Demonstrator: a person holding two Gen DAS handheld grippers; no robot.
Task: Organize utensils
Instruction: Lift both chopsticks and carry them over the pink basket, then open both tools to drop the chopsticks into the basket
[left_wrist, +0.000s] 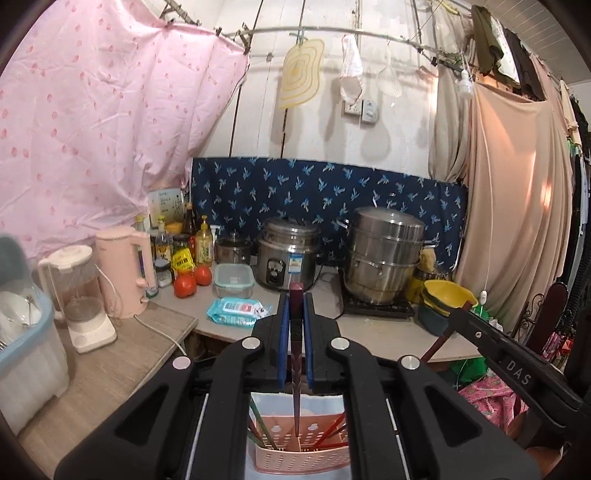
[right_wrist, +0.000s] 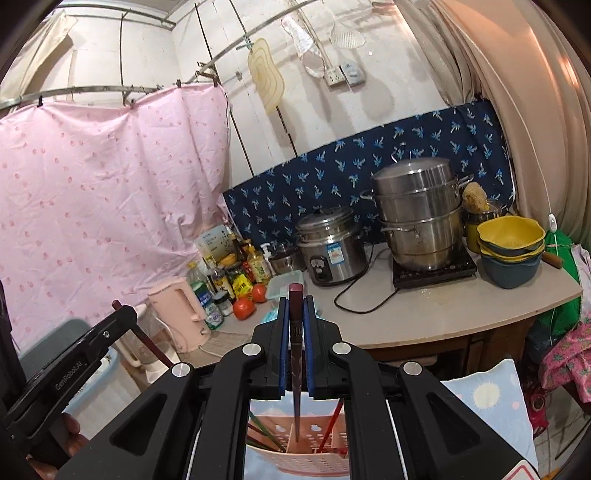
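Note:
My left gripper is shut on a dark maroon chopstick. The stick points down, its tip inside a pink perforated utensil basket that holds several red and green chopsticks. My right gripper is shut on another dark maroon chopstick, whose tip also dips into the pink basket. The right gripper shows at the right of the left wrist view. The left gripper shows at the lower left of the right wrist view. Each still holds its stick there.
The counter carries a rice cooker, a steel steamer pot on a hob, stacked bowls, tomatoes, bottles, a pink kettle, a blender and a wipes pack. A blue dish bin stands left.

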